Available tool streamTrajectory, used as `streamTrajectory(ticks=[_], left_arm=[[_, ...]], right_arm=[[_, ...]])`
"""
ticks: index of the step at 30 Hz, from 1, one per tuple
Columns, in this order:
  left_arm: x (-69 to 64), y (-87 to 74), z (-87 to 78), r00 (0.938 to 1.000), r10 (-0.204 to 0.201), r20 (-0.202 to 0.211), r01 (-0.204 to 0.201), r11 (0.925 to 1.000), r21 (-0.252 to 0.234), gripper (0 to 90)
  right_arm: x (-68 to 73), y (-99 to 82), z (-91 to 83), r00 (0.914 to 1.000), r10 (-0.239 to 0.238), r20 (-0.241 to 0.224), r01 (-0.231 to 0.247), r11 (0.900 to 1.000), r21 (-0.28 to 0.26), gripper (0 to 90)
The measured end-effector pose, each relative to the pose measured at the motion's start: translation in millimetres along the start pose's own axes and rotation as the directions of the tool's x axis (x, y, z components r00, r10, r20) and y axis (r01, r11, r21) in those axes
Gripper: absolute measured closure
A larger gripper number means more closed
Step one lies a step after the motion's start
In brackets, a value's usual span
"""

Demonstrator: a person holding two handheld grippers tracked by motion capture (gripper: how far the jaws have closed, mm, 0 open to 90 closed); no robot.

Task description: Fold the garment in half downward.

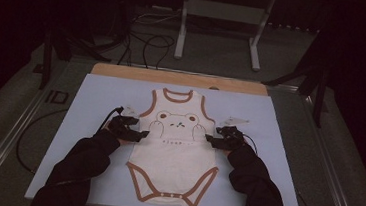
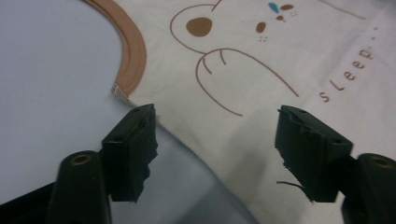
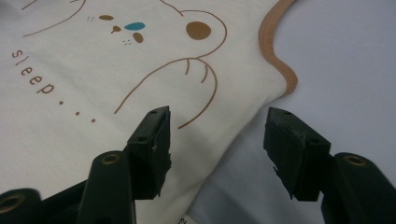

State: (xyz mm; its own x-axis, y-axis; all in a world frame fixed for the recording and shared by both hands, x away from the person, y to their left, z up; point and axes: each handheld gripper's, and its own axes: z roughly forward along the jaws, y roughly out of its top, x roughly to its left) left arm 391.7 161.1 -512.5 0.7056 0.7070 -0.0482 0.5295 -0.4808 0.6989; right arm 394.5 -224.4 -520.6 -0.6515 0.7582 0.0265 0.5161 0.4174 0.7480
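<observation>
A cream sleeveless baby bodysuit with brown trim and a printed bear (image 1: 174, 147) lies spread flat, face up, on the pale blue mat (image 1: 96, 100) over the bench, ready for folding. The left hand-held gripper (image 1: 140, 134) and right hand-held gripper (image 1: 211, 140) each straddle a side seam just below an armhole, jaws parted and not yet pinching the cloth, likely so both edges lift together

Bare blue mat (image 1: 95, 105) lies free beside the flat bodysuit (image 1: 173, 157), unobstructed on both sides.
</observation>
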Motion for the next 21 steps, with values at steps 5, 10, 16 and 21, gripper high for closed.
streamTrajectory(ticks=[5,10,16,21], left_arm=[[1.1,-1.1,5.5,0.9999,-0.012,-0.010,0.012,0.9996,0.025,42.2],[2.3,-1.9,8.2,0.9994,-0.016,-0.031,0.018,0.9992,0.036,49.3],[2.0,-1.2,9.1,0.9986,-0.025,-0.046,0.027,0.9988,0.040,53.1],[-0.7,1.3,10.1,0.9983,-0.029,-0.051,0.031,0.9980,0.055,57.1]], right_arm=[[-0.1,-0.9,2.0,1.0000,0.006,0.002,-0.006,1.0000,0.001,42.9],[-0.2,-1.5,4.0,0.9999,0.001,0.015,-0.001,0.9999,0.017,45.2],[0.4,-2.4,6.2,0.9997,-0.004,0.024,0.003,0.9996,0.030,48.0],[0.8,-1.5,6.1,0.9997,-0.009,0.021,0.008,0.9994,0.035,55.6]])
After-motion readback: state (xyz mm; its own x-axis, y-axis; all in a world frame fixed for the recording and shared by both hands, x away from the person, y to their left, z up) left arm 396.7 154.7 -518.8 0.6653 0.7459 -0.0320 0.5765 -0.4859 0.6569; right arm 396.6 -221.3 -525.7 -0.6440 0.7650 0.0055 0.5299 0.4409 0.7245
